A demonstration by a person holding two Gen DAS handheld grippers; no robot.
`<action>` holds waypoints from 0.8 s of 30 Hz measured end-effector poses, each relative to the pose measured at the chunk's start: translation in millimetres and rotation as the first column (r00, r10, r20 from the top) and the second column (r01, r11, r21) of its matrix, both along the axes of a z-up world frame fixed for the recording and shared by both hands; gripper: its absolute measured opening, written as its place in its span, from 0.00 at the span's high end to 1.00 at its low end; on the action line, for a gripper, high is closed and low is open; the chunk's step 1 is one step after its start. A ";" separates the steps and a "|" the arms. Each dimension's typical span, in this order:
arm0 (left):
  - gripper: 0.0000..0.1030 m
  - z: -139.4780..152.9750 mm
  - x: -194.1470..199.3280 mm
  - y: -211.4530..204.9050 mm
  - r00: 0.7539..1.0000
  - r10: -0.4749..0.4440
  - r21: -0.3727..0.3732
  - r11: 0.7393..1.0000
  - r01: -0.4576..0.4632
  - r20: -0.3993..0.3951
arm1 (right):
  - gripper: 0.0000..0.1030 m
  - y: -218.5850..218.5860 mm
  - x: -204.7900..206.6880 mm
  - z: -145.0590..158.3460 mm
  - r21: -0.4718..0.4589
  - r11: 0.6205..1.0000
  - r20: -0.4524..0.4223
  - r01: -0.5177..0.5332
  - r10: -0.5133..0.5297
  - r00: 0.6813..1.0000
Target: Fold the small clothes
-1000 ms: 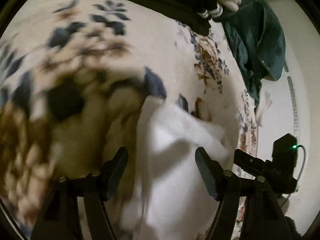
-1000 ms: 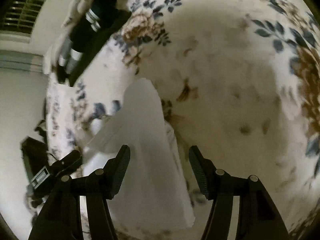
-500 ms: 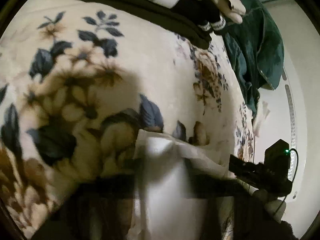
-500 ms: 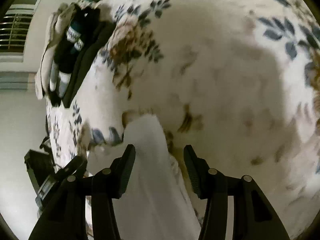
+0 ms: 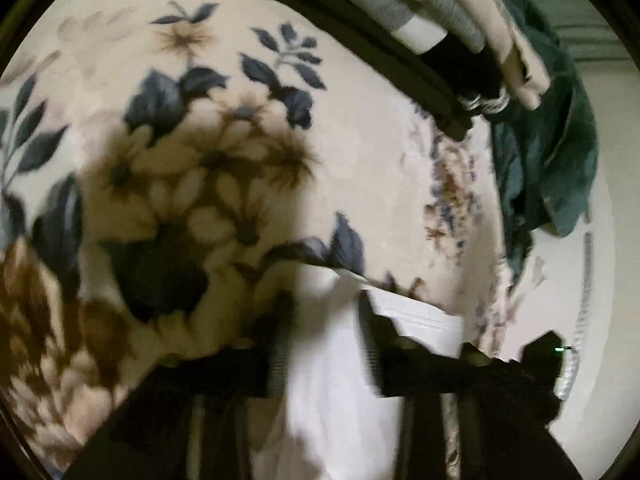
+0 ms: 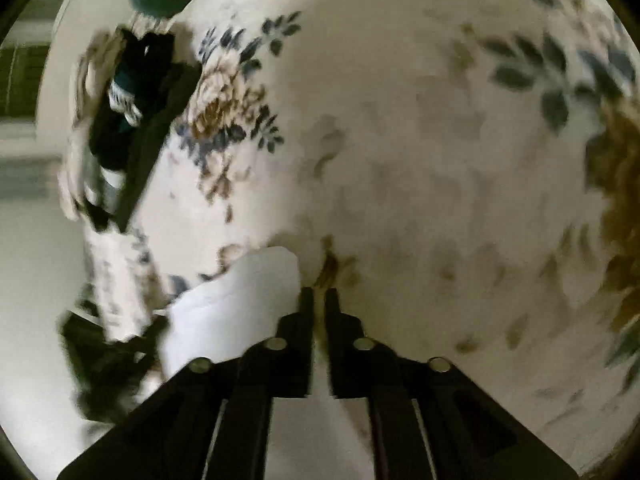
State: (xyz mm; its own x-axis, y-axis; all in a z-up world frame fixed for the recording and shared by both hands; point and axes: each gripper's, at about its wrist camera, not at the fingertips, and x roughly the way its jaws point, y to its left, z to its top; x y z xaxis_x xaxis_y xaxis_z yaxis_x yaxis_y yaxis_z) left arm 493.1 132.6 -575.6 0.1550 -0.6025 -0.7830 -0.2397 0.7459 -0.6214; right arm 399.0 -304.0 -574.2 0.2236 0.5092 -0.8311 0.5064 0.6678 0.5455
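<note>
The white garment (image 5: 340,368) lies near on the floral blanket (image 5: 380,168), not yet folded. Left gripper (image 5: 324,320) is partly open around it; right gripper (image 6: 318,300) is almost closed, apparently pinching its edge. Folded clothes (image 5: 420,28) wait far.

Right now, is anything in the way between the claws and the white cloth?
Nothing visible is. The small white cloth already sits between the left claw's fingers, and the right claw is nearly closed at the cloth's edge, on the floral blanket.
</note>
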 end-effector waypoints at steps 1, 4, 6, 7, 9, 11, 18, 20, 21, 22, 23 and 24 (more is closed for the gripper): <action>0.42 3.5 -5.0 3.0 1.000 -0.001 -0.010 1.000 0.001 0.001 | 0.58 -1.9 -2.0 -0.7 0.024 1.000 0.000 -0.006 0.006 1.000; 0.34 9.2 -33.1 12.4 1.000 -0.011 -0.089 0.996 0.011 -0.009 | 0.42 2.9 -15.1 -8.0 0.160 0.985 0.012 -0.059 0.057 0.998; 0.34 0.2 -55.3 12.2 0.998 -0.027 -0.130 0.991 0.019 -0.058 | 0.36 12.1 -28.7 -21.1 0.262 0.960 0.001 -0.096 0.099 0.995; 0.34 -6.4 -65.8 10.3 0.996 -0.037 -0.146 0.989 0.025 -0.083 | 0.36 18.5 -38.1 -29.3 0.293 0.949 -0.008 -0.121 0.129 0.992; 0.34 -20.5 -82.6 1.7 0.989 -0.054 -0.171 0.985 0.031 -0.136 | 0.36 31.3 -51.3 -44.1 0.323 0.931 -0.026 -0.167 0.185 0.982; 0.34 -28.8 -91.0 -8.2 0.987 -0.073 -0.191 0.981 0.045 -0.146 | 0.36 45.3 -62.2 -62.1 0.388 0.902 -0.032 -0.187 0.216 0.976; 0.76 -23.3 -91.1 -30.4 0.999 -0.025 -0.181 0.983 0.017 -0.043 | 0.77 69.9 -59.5 -68.5 0.408 0.884 0.051 -0.229 0.229 0.972; 0.79 -14.1 -91.3 -33.1 0.999 -0.033 -0.163 0.986 0.031 -0.012 | 0.85 76.1 -57.2 -61.7 0.383 0.893 0.063 -0.239 0.232 0.971; 0.80 -8.4 -90.5 -34.8 1.000 -0.029 -0.160 0.987 0.028 -0.003 | 0.86 78.5 -56.3 -56.2 0.367 0.897 0.069 -0.246 0.238 0.969; 0.81 -4.2 -89.8 -34.6 1.000 -0.025 -0.162 0.986 0.024 0.001 | 0.87 81.1 -54.4 -46.7 0.346 0.902 0.077 -0.258 0.246 0.966; 0.81 0.9 -88.7 -34.7 1.000 -0.022 -0.168 0.986 0.022 0.005 | 0.87 83.1 -52.1 -38.7 0.330 0.905 0.084 -0.267 0.253 0.964; 0.81 9.7 -87.5 -32.8 1.000 -0.021 -0.172 0.985 0.023 0.015 | 0.88 84.7 -49.5 -28.7 0.318 0.908 0.090 -0.273 0.258 0.962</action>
State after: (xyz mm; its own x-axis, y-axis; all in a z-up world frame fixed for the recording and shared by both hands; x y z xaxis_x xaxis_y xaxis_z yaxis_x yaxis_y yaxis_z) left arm 405.7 99.8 -565.9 0.1496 -0.7315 -0.6653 -0.2157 0.6325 -0.7439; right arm 349.5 -219.2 -602.9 0.0762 0.7944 -0.6027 0.3050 0.5569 0.7726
